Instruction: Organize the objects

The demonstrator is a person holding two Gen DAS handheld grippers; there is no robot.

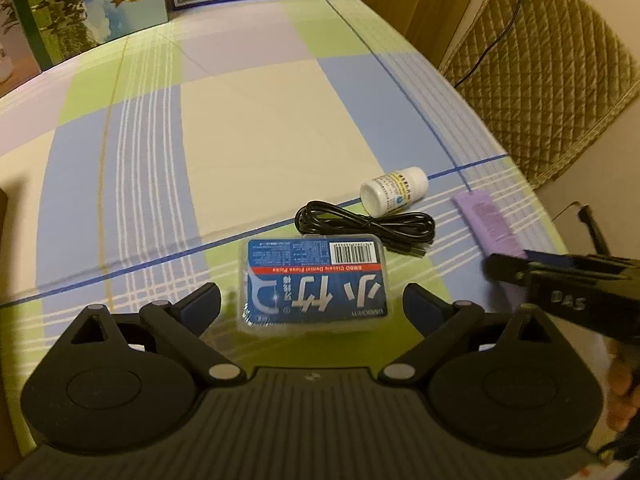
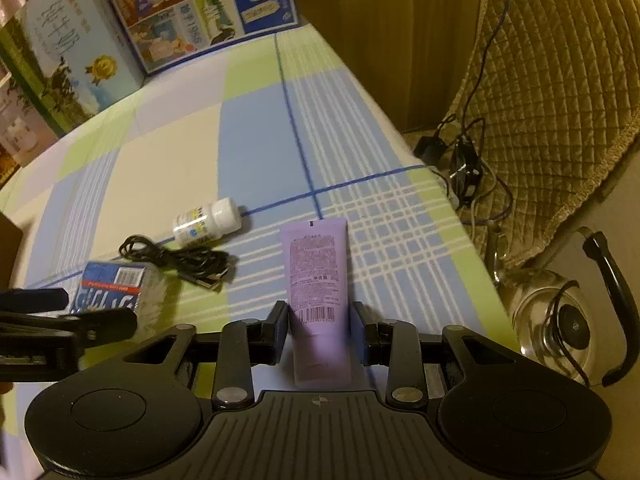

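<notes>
Both hand-held grippers are seen low over a counter [image 1: 256, 128] covered in a checked cloth of blue, green and cream. Wide-spread jaws are shown by the left hand-held gripper [image 1: 312, 300], with a floss-pick box [image 1: 314, 280] lying flat between the fingertips; a gap is left on either side, so no contact is seen. A narrower opening is kept by the right hand-held gripper [image 2: 322, 332], whose fingers flank the cap end of a purple tube [image 2: 318, 280]; the left finger appears to sit against the tube, while a slim gap is visible at the right one, so a firm grip cannot be confirmed.

Two large printed cartons [image 2: 160, 24] are stood along the far edge of the counter. A quilted chair cushion [image 1: 552, 80] is seen past the right edge, and a glass kettle [image 2: 560, 316] is set below it in the right wrist view.

The purple tube is laid lengthwise near the right edge, well apart from the box. A coiled black cable [image 1: 368, 226] is placed just behind the box, and a small white bottle [image 1: 394, 194] is lying on its side just beyond the cable.
</notes>
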